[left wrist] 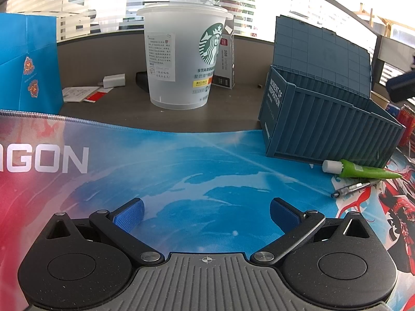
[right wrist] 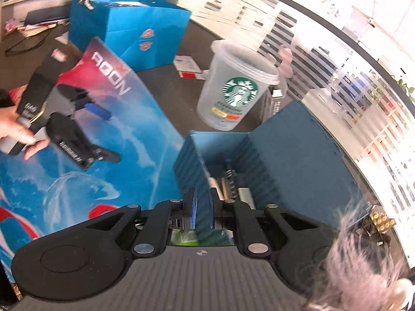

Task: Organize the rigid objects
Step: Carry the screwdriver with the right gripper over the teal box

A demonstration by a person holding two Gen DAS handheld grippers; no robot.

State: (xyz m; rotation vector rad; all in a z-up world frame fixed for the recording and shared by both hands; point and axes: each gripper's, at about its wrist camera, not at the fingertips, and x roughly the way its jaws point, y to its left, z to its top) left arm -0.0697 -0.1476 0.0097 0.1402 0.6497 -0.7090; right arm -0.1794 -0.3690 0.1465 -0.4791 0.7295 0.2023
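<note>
A blue container-style box (left wrist: 324, 124) stands on the printed desk mat (left wrist: 181, 168) with its lid (left wrist: 321, 54) raised. In front of it lie a green tube with a white cap (left wrist: 363, 169) and a clear pen (left wrist: 350, 189). My left gripper (left wrist: 206, 213) hovers low over the mat, open and empty, well left of both. In the right wrist view my right gripper (right wrist: 199, 207) is shut with nothing visible between its pads, above the box's near wall (right wrist: 192, 165). Several pens and small items (right wrist: 228, 181) lie inside the box. A hand (right wrist: 15, 129) holds the left gripper (right wrist: 106, 134).
A translucent Starbucks cup (left wrist: 181, 59) stands behind the mat, with a small carton (left wrist: 225, 62), a white charger (left wrist: 114, 80) and papers near it. A blue paper bag (left wrist: 28, 64) stands at far left. Something grey and fluffy (right wrist: 363, 259) blurs the right wrist view's lower right.
</note>
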